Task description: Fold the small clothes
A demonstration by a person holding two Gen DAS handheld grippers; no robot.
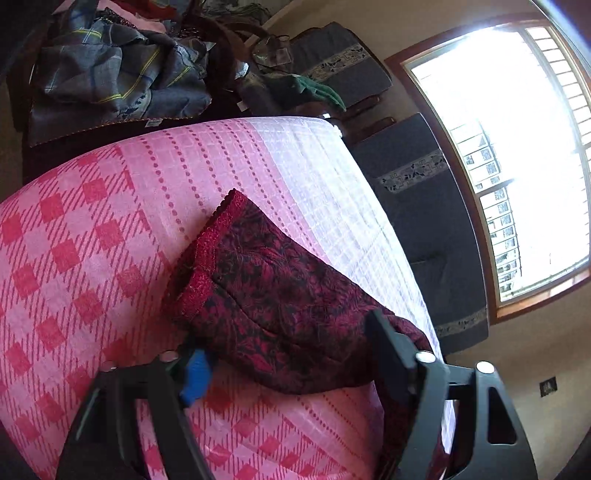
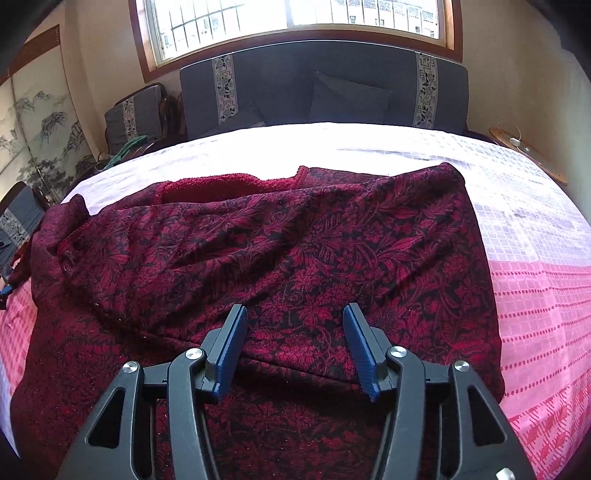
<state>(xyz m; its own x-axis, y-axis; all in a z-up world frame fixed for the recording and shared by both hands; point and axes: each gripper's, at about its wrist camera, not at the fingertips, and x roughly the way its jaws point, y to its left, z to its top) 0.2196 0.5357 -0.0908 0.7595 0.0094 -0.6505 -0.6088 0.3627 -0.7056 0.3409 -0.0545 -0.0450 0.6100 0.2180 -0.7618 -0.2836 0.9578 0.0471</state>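
Room: large barred window (image 2: 295, 22), cream walls, grey cushioned sofa (image 2: 321, 88) with patterned bands beneath it. Work surface: bed covered in a pink-and-white checked bedspread (image 1: 92, 229). No legible writing. Dark red floral garment (image 2: 258, 258) lies spread across the bedspread. Heap of blue-grey plaid clothes (image 1: 110, 74) beyond the bed edge (left view). Right gripper (image 2: 295, 347) hovers over the garment, jaws apart, empty. Left gripper (image 1: 291, 365) straddles a sleeve; grip cannot be told.
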